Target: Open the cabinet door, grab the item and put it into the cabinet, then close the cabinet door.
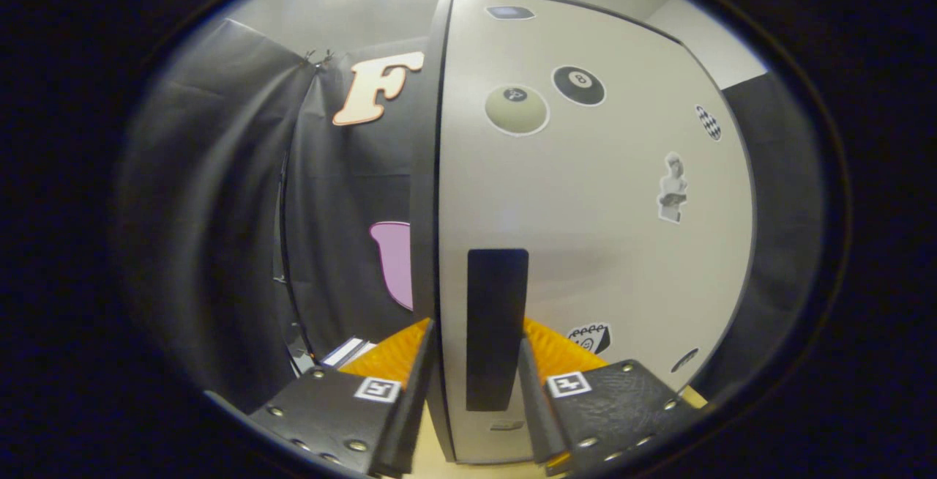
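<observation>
Hand-held gripper (472, 376) at the one cabinet door (600, 230).
Its two fingers (413, 391) stand apart, astride the door's free edge and one dark handle (496, 329); several stickers beyond.

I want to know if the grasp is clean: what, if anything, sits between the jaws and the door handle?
Nothing visible. The gripper straddles the cabinet door edge, with the dark handle directly between its jaws.

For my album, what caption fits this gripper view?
Gripper fingers straddling the cabinet door edge and its dark handle.
</observation>
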`<move>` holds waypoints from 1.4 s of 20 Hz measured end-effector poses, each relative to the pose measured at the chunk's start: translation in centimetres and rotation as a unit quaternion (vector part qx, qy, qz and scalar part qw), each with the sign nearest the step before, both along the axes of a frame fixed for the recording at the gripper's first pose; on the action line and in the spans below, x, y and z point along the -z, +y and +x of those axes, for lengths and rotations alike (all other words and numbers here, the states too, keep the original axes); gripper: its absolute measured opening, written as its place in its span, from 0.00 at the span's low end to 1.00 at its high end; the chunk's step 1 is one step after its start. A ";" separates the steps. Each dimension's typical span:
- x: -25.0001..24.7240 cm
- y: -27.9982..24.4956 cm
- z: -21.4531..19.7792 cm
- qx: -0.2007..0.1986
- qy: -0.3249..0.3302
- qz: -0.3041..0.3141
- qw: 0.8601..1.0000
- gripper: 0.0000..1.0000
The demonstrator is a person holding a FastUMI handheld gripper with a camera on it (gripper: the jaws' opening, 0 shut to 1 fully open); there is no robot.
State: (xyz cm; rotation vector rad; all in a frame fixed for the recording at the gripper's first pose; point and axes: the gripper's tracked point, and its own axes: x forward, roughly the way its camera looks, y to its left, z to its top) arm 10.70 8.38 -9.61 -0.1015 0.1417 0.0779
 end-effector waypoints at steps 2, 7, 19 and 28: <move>0.3 0.4 0.7 -0.003 0.005 0.007 1.000 0.26; 0.4 0.3 0.4 -0.003 0.019 0.001 1.000 0.15; -0.9 -0.8 -3.6 0.020 0.006 0.002 1.000 0.15; -2.7 -4.2 -8.7 0.062 0.012 0.005 0.998 0.15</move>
